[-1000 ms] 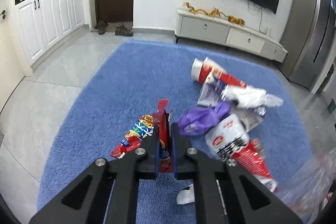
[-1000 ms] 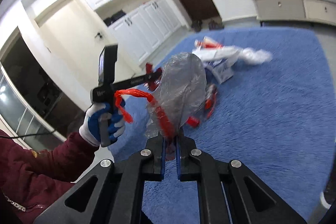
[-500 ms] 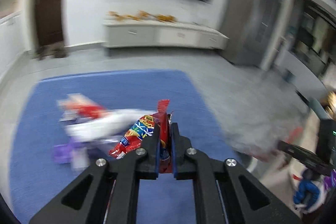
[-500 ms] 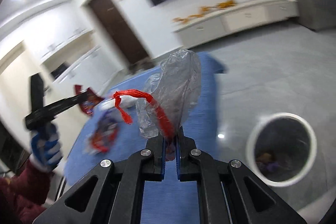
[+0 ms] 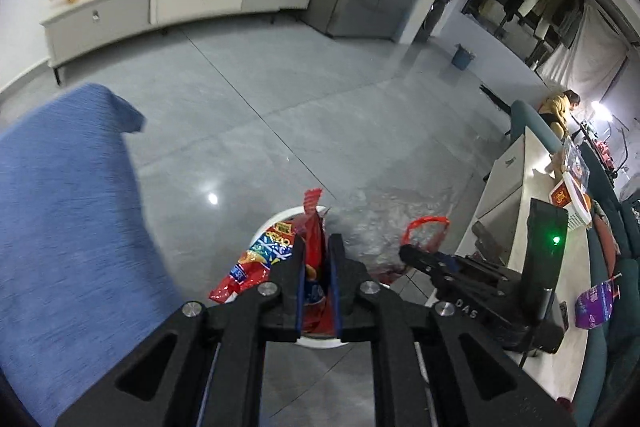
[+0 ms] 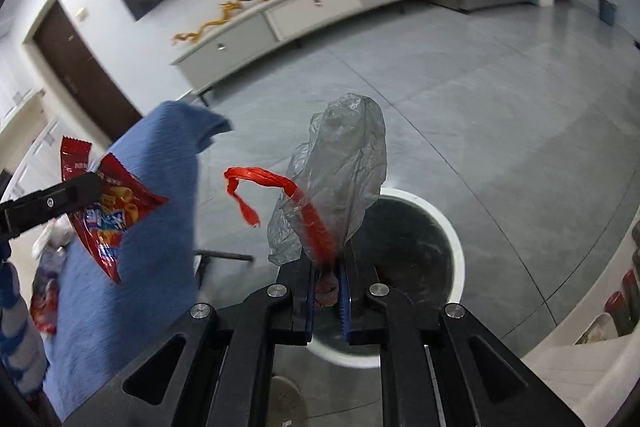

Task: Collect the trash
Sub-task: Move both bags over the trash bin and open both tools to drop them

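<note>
My left gripper is shut on a red snack packet and holds it above a round white bin, mostly hidden behind the fingers. My right gripper is shut on a clear plastic bag with a red handle strip, directly over the white-rimmed bin. The right gripper shows in the left wrist view at right, with the clear bag beside my packet. The snack packet and the left gripper show at left in the right wrist view.
The blue rug lies left of the bin, one corner folded up. More trash lies on the rug at far left. A white counter with items runs along the right. A long TV cabinet stands at the far wall.
Both grippers have swung from over the rug to over the white bin, each still gripping its piece of trash. The bin has come close under them.
</note>
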